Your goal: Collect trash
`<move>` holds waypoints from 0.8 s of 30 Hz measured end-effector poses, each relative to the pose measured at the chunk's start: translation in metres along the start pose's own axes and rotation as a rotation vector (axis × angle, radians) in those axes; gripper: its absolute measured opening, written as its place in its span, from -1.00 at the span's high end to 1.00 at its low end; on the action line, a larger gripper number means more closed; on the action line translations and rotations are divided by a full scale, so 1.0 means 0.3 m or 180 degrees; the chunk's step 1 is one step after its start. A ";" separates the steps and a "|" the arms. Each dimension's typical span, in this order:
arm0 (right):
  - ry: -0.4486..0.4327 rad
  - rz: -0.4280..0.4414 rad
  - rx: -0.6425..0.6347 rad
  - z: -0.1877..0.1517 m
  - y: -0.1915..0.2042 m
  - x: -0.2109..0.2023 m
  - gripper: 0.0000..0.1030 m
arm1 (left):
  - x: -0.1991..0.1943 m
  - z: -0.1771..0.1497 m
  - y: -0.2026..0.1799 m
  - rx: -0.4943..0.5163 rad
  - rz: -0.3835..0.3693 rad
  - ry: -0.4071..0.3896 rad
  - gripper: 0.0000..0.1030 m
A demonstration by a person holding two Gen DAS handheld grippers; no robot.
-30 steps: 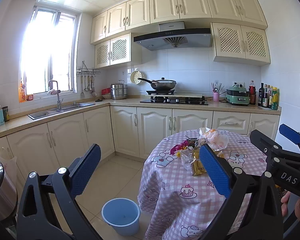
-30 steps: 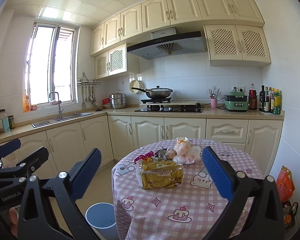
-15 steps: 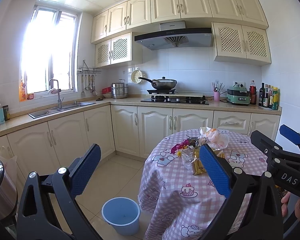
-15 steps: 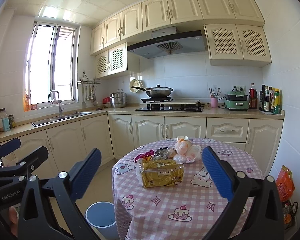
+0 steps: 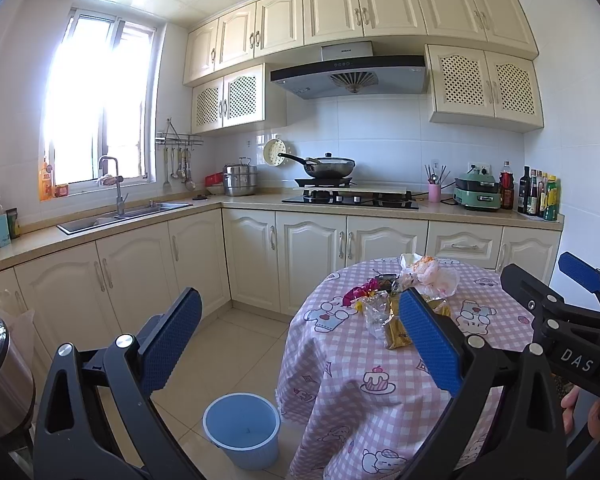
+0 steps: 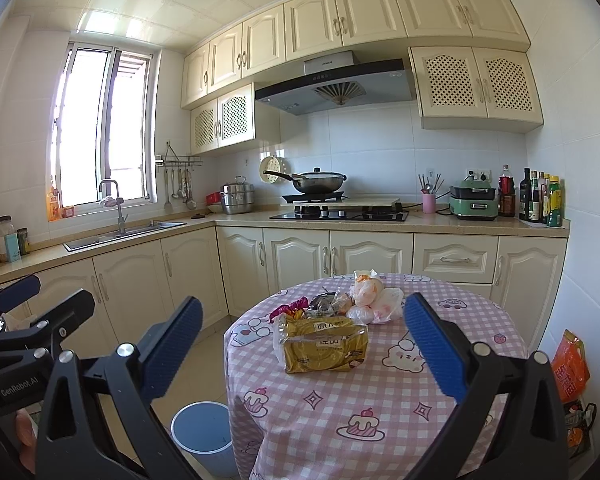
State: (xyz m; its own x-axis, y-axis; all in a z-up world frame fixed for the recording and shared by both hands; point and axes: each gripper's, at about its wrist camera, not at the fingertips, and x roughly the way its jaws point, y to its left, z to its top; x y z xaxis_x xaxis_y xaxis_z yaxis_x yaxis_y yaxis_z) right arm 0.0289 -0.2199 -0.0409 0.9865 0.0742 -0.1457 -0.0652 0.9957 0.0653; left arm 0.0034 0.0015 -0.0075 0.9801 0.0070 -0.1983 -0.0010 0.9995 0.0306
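Two grippers hang in the air short of the round desk [image 6: 480, 320], neither holding anything. Going left to right in the right wrist view: the left gripper [image 5: 300, 344] with its fingers spread wide, the blue bin [image 6: 202, 428] on the floor beside the desk, then the right gripper [image 6: 304, 348], fingers also spread wide. The trash sits in a heap on the checked cloth: a gold bread bag [image 6: 324, 346] nearest, a purple wrapper [image 6: 290, 307] behind it on the left, and crumpled white plastic bags [image 6: 374, 300] on the right. All look light, soft and crinkly; the film is probably slippery, so pinching a bunched fold or the bread bag's loose end seems safest.
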 end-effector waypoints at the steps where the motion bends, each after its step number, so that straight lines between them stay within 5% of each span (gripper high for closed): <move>1: -0.0002 0.0004 0.0003 0.001 -0.001 0.000 -0.92 | 0.001 0.000 -0.001 -0.0001 0.0001 0.0003 -0.85; 24: 0.0033 0.0020 -0.0011 0.010 0.003 -0.004 -0.92 | 0.000 -0.003 0.004 -0.0013 -0.0001 0.0005 -0.85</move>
State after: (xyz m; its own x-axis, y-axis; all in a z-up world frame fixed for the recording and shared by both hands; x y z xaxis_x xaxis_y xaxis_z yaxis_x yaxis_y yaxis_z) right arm 0.0281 -0.2192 -0.0376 0.9845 0.0810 -0.1557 -0.0720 0.9954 0.0627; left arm 0.0032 0.0028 -0.0082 0.9798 0.0066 -0.2000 -0.0013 0.9996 0.0266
